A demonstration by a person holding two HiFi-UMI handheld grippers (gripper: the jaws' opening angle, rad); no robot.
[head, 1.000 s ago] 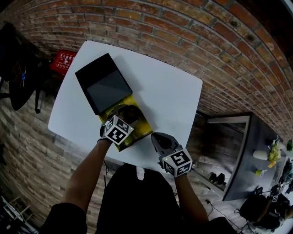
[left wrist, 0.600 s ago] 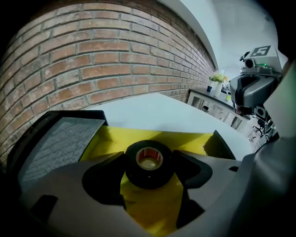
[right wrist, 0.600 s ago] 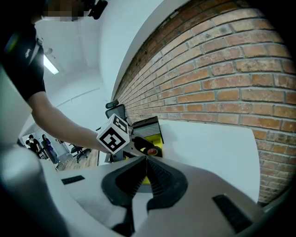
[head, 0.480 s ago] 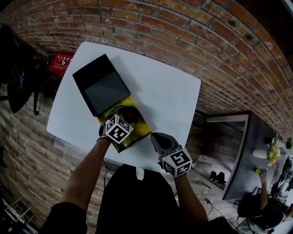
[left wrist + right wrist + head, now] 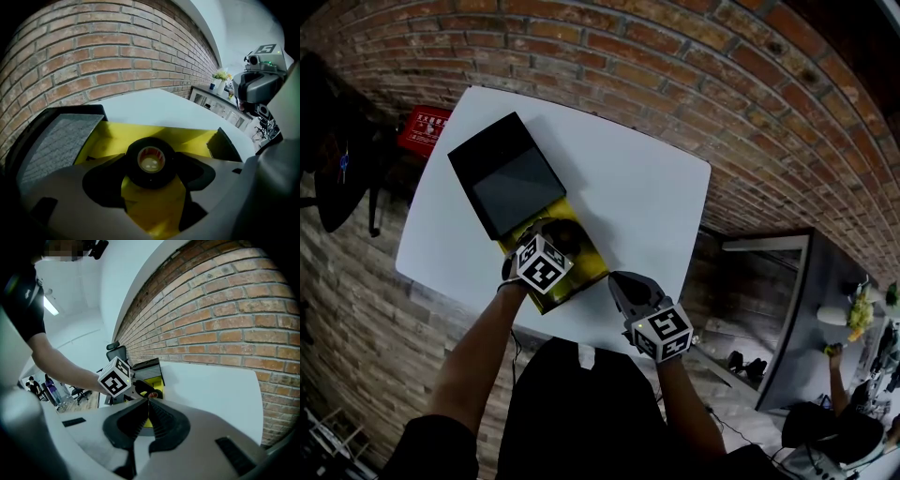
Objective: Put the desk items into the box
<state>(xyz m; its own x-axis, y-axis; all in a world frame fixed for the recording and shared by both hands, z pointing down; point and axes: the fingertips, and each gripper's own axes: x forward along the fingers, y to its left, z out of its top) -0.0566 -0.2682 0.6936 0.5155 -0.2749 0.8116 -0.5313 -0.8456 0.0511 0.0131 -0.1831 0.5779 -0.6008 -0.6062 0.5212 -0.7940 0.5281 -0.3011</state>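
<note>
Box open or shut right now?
Open: the lid lies flipped back on the table, and the yellow inside of the box shows behind the tape held in the left gripper.

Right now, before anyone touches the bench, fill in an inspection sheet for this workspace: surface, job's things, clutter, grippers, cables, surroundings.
Surface: white table, carrying only the box and its lid.
Job's things: yellow box open, with its black lid lying at the far end; black tape roll held over the box's yellow inside.
Clutter: nothing seen.
Grippers: left gripper has its jaws on the tape roll; right gripper has its jaws together and empty, near the table's front edge.
Cables: nothing seen.
Surroundings: brick wall behind the table; red object past the table's far left corner.
</note>
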